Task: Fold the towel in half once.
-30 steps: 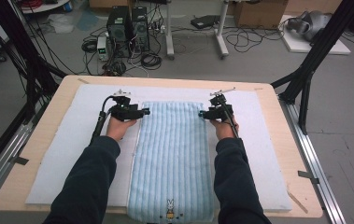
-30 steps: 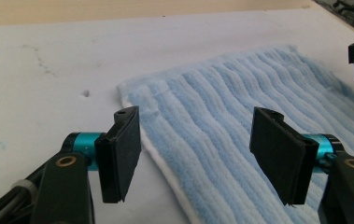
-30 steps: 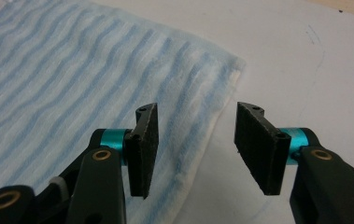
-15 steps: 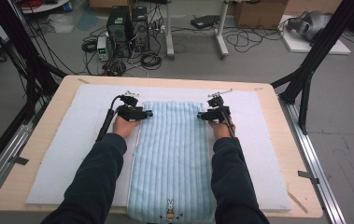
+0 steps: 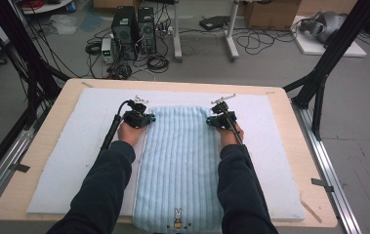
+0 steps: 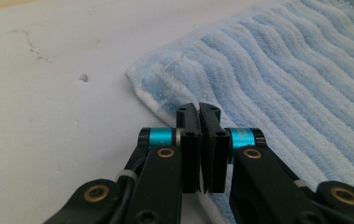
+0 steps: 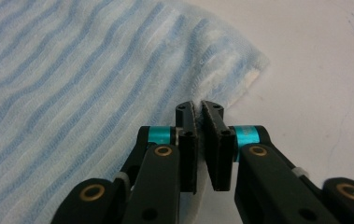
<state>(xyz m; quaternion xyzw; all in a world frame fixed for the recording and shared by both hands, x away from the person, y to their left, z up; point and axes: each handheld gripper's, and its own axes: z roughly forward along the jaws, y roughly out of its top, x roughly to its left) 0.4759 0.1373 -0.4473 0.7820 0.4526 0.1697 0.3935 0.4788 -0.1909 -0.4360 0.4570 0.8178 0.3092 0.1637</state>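
left gripper (image 5: 143, 118) jaws just closed, clamped on towel (image 5: 180, 165) far-left edge; right gripper (image 5: 216, 119) likewise on far-right edge. towel flat on white mat (image 5: 75, 146), long axis toward person, grippers equally near their corners.

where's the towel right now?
High view: the towel lies lengthwise mid-table on the white mat, between the person's forearms, its far corners at the left gripper and right gripper.

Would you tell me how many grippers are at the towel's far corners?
2: the left gripper at the far left corner of the towel, the right gripper at its far right corner.
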